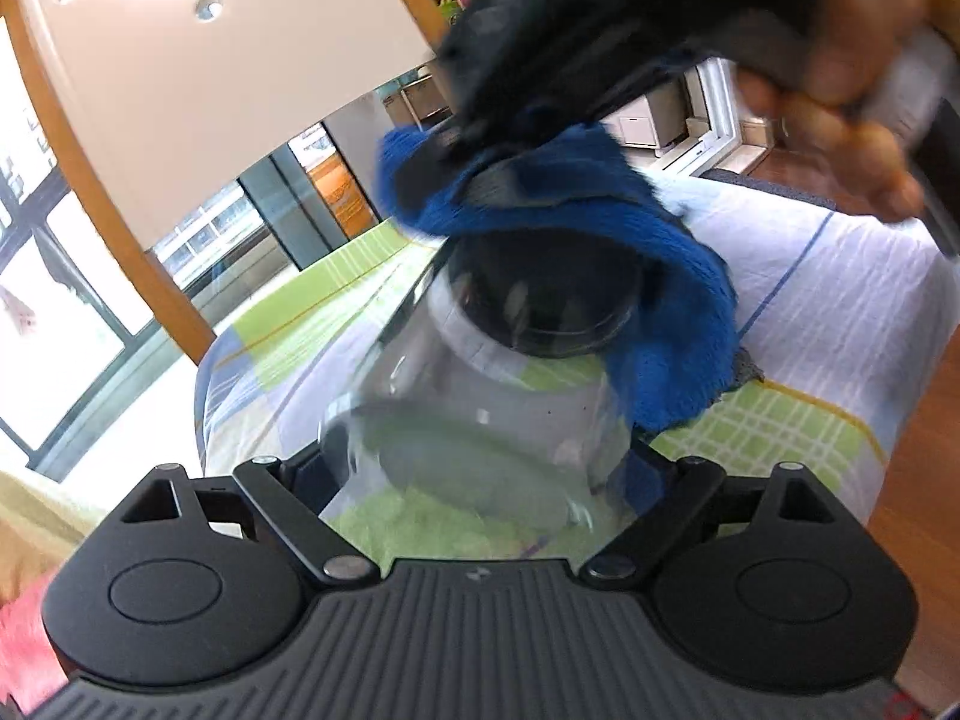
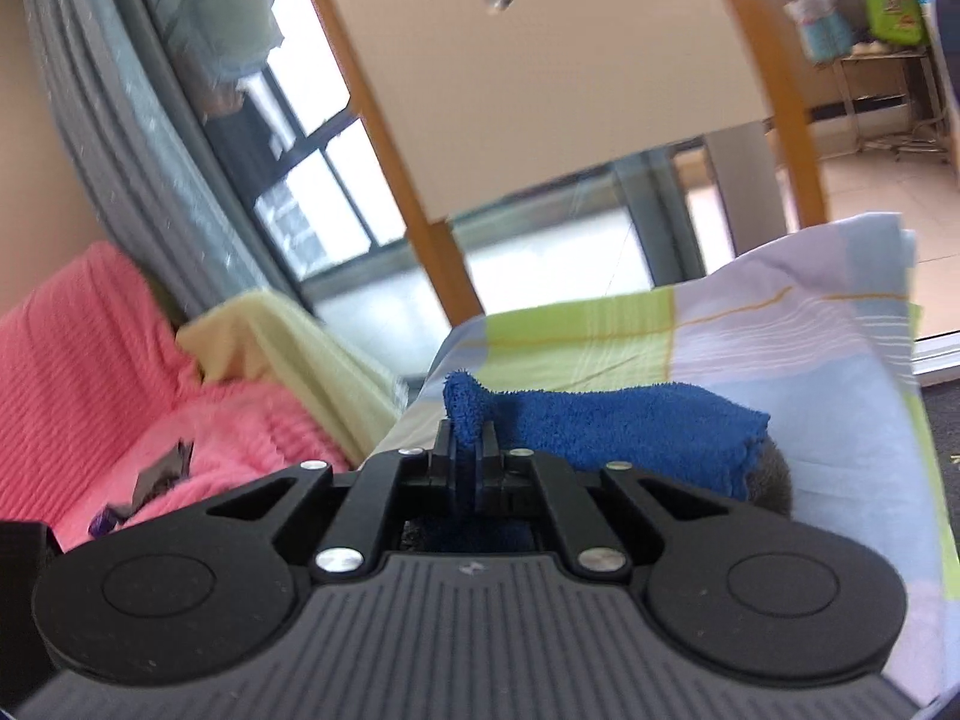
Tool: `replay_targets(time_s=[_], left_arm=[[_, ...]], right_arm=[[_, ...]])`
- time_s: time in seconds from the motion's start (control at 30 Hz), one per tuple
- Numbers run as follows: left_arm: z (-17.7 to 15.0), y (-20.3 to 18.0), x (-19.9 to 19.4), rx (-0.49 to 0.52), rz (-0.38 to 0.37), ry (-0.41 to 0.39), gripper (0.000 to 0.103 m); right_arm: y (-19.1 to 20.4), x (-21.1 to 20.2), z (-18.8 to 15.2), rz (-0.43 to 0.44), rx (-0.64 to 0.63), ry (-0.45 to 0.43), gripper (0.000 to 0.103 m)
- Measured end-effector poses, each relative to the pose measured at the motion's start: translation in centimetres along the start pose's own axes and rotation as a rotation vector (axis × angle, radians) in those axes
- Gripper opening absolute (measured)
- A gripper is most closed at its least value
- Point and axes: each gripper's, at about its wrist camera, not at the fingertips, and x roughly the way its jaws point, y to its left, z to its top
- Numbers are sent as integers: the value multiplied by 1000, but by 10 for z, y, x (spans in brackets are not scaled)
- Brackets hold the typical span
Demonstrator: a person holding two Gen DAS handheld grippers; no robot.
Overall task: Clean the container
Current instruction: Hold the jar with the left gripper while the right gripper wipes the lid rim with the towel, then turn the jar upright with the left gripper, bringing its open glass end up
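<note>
My left gripper [image 1: 474, 468] has its jaws clamped on either side of a clear glass jar [image 1: 480, 414], which tilts away from me with its dark mouth at the far end. My right gripper [image 2: 467, 450] has its jaws pressed together on a fold of blue towel [image 2: 612, 420], which drapes over the jar's mouth and down its right side. Below lies a checked bedsheet [image 1: 810, 276]; its right edge drops to a wooden floor [image 1: 924, 438]. A pink blanket [image 2: 90, 348] lies left.

Bright window daylight, seemingly motion-blurred.
</note>
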Motion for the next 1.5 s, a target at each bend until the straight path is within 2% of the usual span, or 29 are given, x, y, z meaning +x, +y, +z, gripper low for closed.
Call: replay_targets(time_s=[0.07, 0.2, 0.3, 0.43, 0.6, 0.73, 0.9, 1.0, 1.13, 1.23, 1.37, 1.43, 1.5], left_arm=[[-1, 8, -6, -38, -18, -20, 84], [-6, 8, -27, -84, -61, -73, 83], [-13, 2, -52, -125, -90, -95, 85], [-5, 14, -39, -209, -169, -100, 85], [16, 12, -44, -217, -212, -185, 85], [20, 14, -51, -237, -187, -228, 87], [24, 18, -54, -265, -113, -272, 86], [27, 25, -48, -303, -102, -258, 86], [29, 24, -46, -298, -82, -243, 86], [31, 24, -49, -295, -78, -240, 87], [31, 18, -66, -303, -64, -230, 88], [32, 16, -69, -301, -59, -220, 89], [31, 12, -74, -291, -52, -213, 89]], right_arm=[[-10, -8, -3, -10, 59, -52, 3], [-35, -8, -3, 32, 220, -76, 3], [-44, -3, -1, 47, 249, -71, 3], [-51, 2, -1, 73, 277, -61, 3], [-52, 6, -4, 114, 293, -33, 6], [-51, 15, -7, 150, 323, -11, 6], [-44, 32, -9, 177, 329, 31, 6], [-40, 39, -11, 180, 343, 37, 6], [-38, 43, -12, 169, 350, 46, 6], [-40, 39, -12, 130, 364, 26, 6], [-38, 20, -2, 121, 386, -55, 6], [-25, 3, 11, 146, 331, -83, 6], [-7, -14, 25, 220, 264, -83, 6]])
